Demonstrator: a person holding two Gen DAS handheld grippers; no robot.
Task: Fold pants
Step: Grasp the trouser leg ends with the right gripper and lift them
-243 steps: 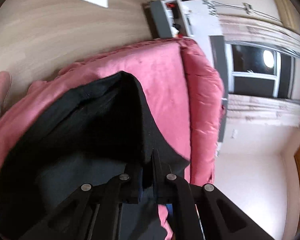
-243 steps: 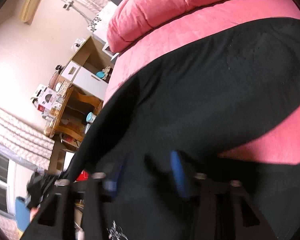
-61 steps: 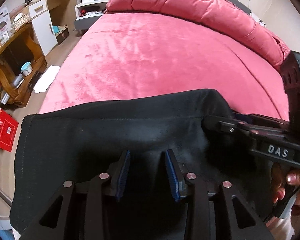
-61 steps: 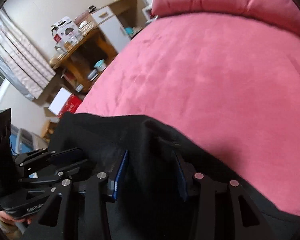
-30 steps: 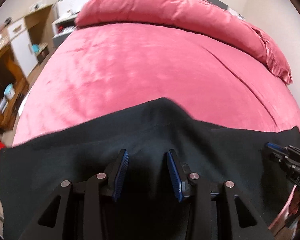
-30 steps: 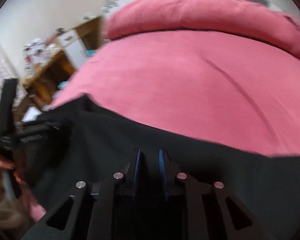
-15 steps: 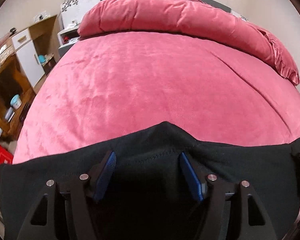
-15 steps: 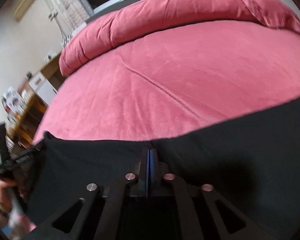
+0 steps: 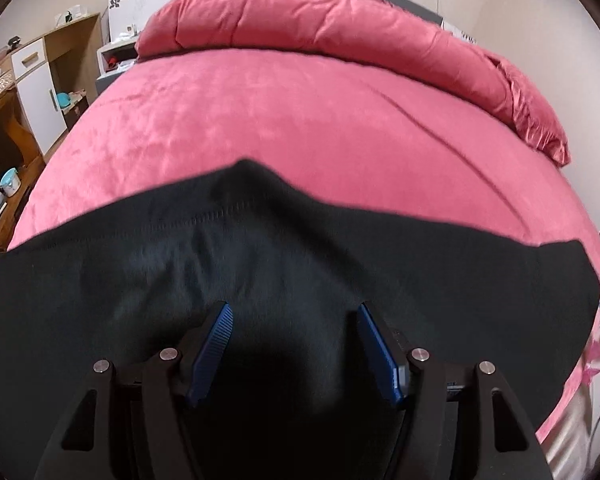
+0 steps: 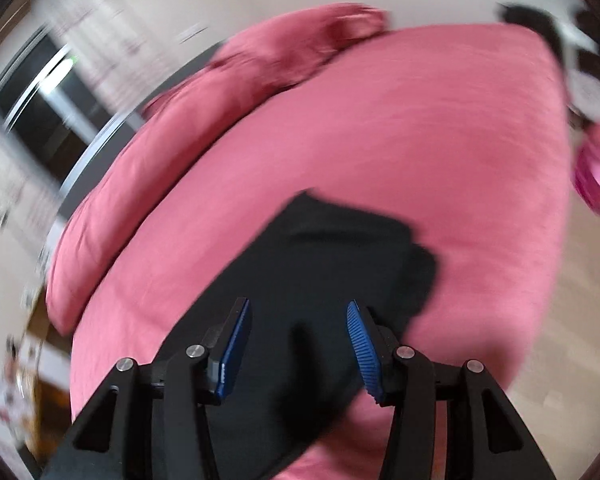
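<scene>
Your left gripper [image 9: 292, 344] has its jaws spread wide, nothing between the blue pads [image 9: 212, 350], w/ the black pants [image 9: 260, 264] lying right under and ahead of them. Can't tell if the pads touch the cloth. Pants sit flat across the near part of the pink bed [image 9: 300, 120], spanning almost the whole width of the left wrist view; a stitched seam runs across the cloth and one edge peaks up toward the middle of the bed. Rolled pink duvet [image 9: 320, 28] lies along the far end of the bed. Wooden desk [image 9: 8, 112] w/ white door stands off the bed's left side.

Your right gripper [image 10: 296, 344] is also released, jaws apart, holding nothing. Right wrist view is badly blurred. There the pants [image 10: 320, 272] run from under the gripper out to a squared-off end on the bed [image 10: 460, 140], approx. mid-bed. Pink bedding shows on both sides of the cloth. Floor [image 10: 580, 280] shows at right.
</scene>
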